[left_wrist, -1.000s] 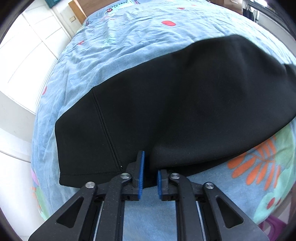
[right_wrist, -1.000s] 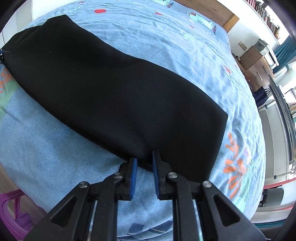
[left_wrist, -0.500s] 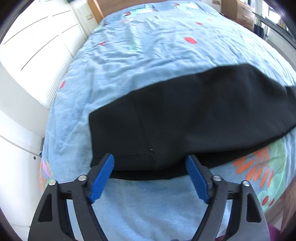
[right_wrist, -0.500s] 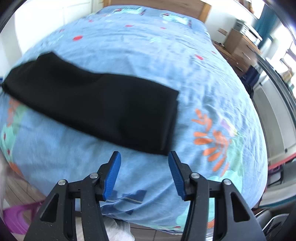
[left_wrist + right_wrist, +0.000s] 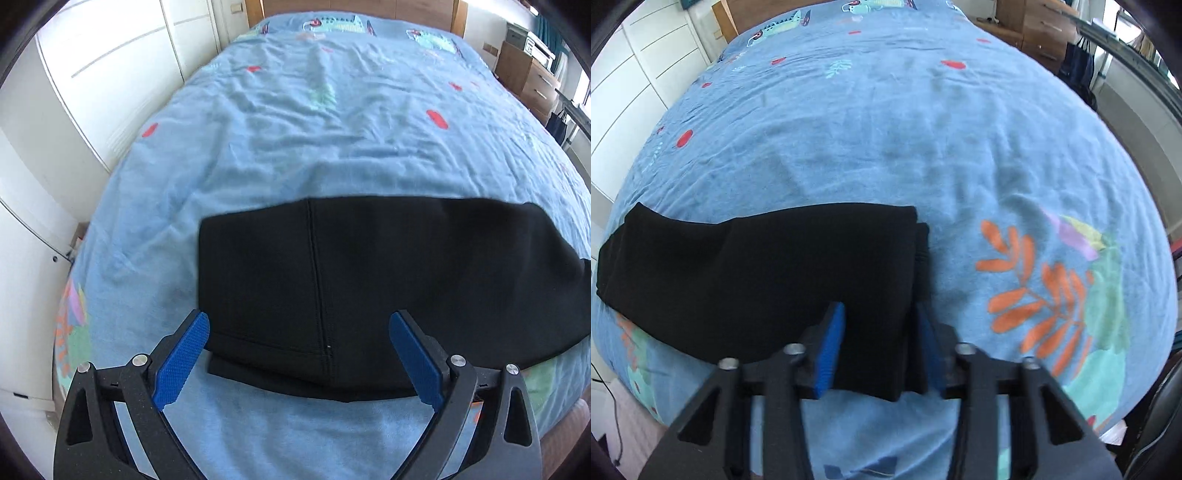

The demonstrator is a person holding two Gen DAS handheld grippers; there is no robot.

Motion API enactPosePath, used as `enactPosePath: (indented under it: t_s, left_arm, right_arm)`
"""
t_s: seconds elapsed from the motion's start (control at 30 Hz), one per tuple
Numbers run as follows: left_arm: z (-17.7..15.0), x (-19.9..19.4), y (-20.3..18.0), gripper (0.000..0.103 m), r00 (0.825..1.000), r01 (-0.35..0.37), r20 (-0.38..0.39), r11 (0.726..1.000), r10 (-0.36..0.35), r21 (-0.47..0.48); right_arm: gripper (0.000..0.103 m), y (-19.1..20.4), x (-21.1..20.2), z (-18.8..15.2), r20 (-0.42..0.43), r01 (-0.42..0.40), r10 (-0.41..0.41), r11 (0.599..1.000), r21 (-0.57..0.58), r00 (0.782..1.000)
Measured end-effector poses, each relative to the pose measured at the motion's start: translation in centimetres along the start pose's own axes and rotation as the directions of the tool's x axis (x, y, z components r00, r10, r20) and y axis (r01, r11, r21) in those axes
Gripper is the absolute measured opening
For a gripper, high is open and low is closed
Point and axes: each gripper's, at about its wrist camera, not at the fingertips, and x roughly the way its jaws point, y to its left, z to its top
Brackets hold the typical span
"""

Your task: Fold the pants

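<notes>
The left gripper (image 5: 298, 354) has its jaws spread wide and holds nothing. Its blue ribbed pads (image 5: 181, 360) sit to either side of the near edge of the black pants (image 5: 369, 288), above the fabric; whether they touch it cannot be told. Between them, a stitched seam (image 5: 317, 280) runs straight away from the gripper across the cloth.

The right gripper (image 5: 882, 343) is partly open, jaws at a moderate gap. Its blue pads (image 5: 829, 350) straddle the near corner of the pants (image 5: 757, 277) at their other end, with black fabric filling the space between them. They do not look closed on the cloth, though contact cannot be ruled out.

The pants lie flat, folded lengthwise into one long dark band. The long axis runs side to side across the bed (image 5: 332, 129), parallel to its foot edge and close to it. In the left view the squared end sits towards the white wardrobe (image 5: 92, 92), and a lower layer peeks out along the near edge. In the right view the other end stops beside an orange leaf print (image 5: 1034, 295) on the cover, where stacked layer edges (image 5: 921, 243) show.

The blue bedspread (image 5: 905, 129), wrinkled and dotted with red marks, stretches beyond the pants to a wooden headboard (image 5: 369, 7). A wooden dresser (image 5: 524, 74) stands beside the bed opposite the wardrobe.
</notes>
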Motion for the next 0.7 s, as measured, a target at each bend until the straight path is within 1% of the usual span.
enactPosePath:
  t_s: [0.07, 0.1, 0.17, 0.2, 0.3, 0.33, 0.4, 0.53, 0.63, 0.7]
  left_arm:
    - [0.0, 2.3, 0.0, 0.096, 0.999, -0.019, -0.03, 1.0, 0.019, 0.011]
    - [-0.1, 3.0, -0.3, 0.096, 0.998, -0.043, -0.049, 0.999, 0.044, 0.022]
    - [-0.4, 4.6, -0.6, 0.096, 0.991, -0.1, -0.089, 0.994, 0.103, 0.042]
    - [-0.6, 5.1, -0.5, 0.096, 0.988, -0.111, -0.103, 0.993, 0.115, 0.044]
    - [-0.6, 5.9, 0.4, 0.098, 0.984, -0.116, -0.133, 0.993, 0.117, 0.012]
    - [-0.6, 6.0, 0.7, 0.101, 0.983, -0.117, -0.14, 0.993, 0.116, 0.003]
    - [-0.6, 6.3, 1.1, 0.102, 0.981, -0.121, -0.151, 0.993, 0.121, 0.005]
    - [-0.8, 6.0, 1.2, 0.102, 0.982, -0.122, -0.142, 0.993, 0.122, 0.01]
    - [-0.9, 5.2, 1.4, 0.102, 0.986, -0.111, -0.128, 0.994, 0.111, 0.011]
    - [-0.8, 4.4, 1.6, 0.102, 0.988, -0.106, -0.115, 0.994, 0.105, 0.005]
  right_arm:
    - [0.0, 0.2, 0.6, -0.2, -0.006, 0.023, -0.023, 1.0, 0.011, 1.0]
    - [0.0, 0.2, 0.9, 0.0, -0.014, 0.034, -0.034, 0.999, 0.005, 0.999]
    - [0.0, 0.9, 1.6, -0.1, -0.033, 0.069, -0.071, 0.997, -0.034, 0.997]
    - [0.0, 1.3, 1.7, 0.0, -0.033, 0.091, -0.093, 0.994, -0.059, 0.995]
    - [0.0, 1.8, 1.5, 0.0, -0.029, 0.13, -0.133, 0.988, -0.087, 0.991]
    - [0.0, 1.7, 1.4, -0.1, -0.029, 0.139, -0.142, 0.986, -0.09, 0.989]
    - [0.0, 1.5, 1.4, -0.2, -0.031, 0.155, -0.159, 0.983, -0.095, 0.987]
    - [0.0, 1.1, 2.0, -0.6, -0.04, 0.182, -0.187, 0.978, -0.102, 0.982]
    - [0.0, 1.1, 1.8, -0.5, -0.04, 0.16, -0.165, 0.981, -0.106, 0.985]
    - [0.0, 0.6, 1.2, -0.2, -0.037, 0.117, -0.12, 0.99, -0.074, 0.992]
